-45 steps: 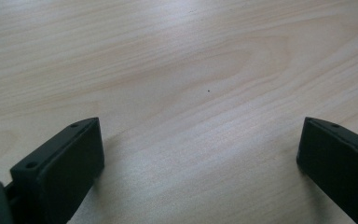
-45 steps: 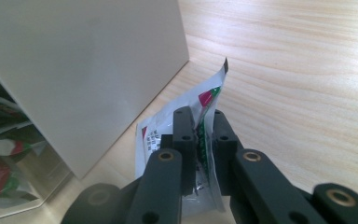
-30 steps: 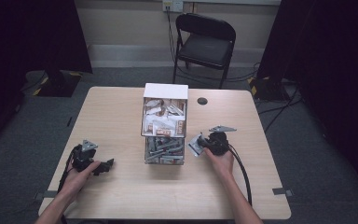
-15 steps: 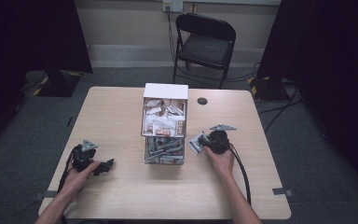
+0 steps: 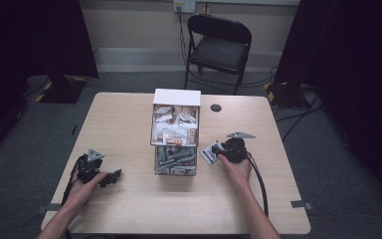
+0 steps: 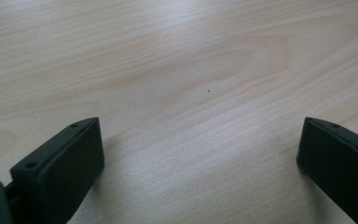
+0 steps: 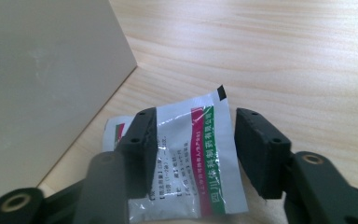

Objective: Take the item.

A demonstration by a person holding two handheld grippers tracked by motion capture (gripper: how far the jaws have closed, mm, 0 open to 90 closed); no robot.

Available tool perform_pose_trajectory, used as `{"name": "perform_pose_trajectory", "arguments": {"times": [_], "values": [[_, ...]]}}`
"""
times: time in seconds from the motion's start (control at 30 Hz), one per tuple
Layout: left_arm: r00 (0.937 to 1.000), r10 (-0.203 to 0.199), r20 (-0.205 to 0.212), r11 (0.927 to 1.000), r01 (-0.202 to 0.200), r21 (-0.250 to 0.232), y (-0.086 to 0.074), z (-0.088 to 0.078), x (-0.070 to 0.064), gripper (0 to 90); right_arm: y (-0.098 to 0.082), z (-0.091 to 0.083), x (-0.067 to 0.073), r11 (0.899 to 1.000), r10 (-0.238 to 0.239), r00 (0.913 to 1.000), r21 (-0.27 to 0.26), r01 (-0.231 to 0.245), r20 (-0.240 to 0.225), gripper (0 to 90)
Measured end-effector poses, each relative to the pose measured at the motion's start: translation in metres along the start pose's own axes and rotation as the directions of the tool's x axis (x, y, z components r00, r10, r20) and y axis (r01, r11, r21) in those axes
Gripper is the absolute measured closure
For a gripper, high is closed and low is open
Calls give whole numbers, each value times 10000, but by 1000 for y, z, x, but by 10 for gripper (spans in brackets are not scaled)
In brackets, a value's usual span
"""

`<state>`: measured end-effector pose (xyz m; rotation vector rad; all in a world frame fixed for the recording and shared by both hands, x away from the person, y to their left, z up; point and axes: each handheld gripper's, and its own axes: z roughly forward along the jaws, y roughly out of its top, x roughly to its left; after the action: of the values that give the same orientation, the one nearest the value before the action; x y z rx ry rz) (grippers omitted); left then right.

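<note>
At the centre of the frame a white box (image 5: pixel 175 132) of packets stands on the surface (image 5: pixel 129 119). The right claw (image 5: pixel 218 152) lies just right of it over a silver packet (image 5: pixel 208 154); the left claw (image 5: pixel 113 177) rests lower left.

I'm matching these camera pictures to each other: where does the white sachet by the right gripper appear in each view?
High view: the white sachet lies on the table, right of the box, at the right gripper.
Right gripper view: bottom centre, between the gripper's parted jaws, which have just been opening, pads off it.
Left gripper view: not in it; bare wood between open jaws.
Shared landmark: the box's pale side wall.
</note>
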<state>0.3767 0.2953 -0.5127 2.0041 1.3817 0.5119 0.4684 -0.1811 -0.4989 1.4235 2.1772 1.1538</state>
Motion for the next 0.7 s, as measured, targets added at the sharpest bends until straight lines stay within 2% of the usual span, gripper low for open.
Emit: {"name": "perform_pose_trajectory", "arguments": {"times": [0.03,0.07,0.1,0.37,0.53,0.7], "values": [[10000,2,-2,10000,-2,0,0,0,0,3,0,0,0,10000,-56,10000,-66,56,16,422],[10000,1,-1,10000,-1,0,0,0,0,3,1,-2,-1,9997,-32,9998,-237,28,-184,386],[10000,3,-1,10000,-3,1,0,0,0,3,1,-3,-1,9996,21,9998,-287,-27,-188,388],[10000,2,0,10000,-2,1,0,0,0,2,4,-12,-1,9998,143,9988,-114,-149,-472,213],[10000,2,-1,10000,-2,0,0,0,0,3,6,-23,-2,9997,155,9988,-157,-162,-462,158],[10000,3,-1,10000,-3,0,0,0,0,3,7,-35,-1,9994,265,9983,-209,-276,-523,150]]}}
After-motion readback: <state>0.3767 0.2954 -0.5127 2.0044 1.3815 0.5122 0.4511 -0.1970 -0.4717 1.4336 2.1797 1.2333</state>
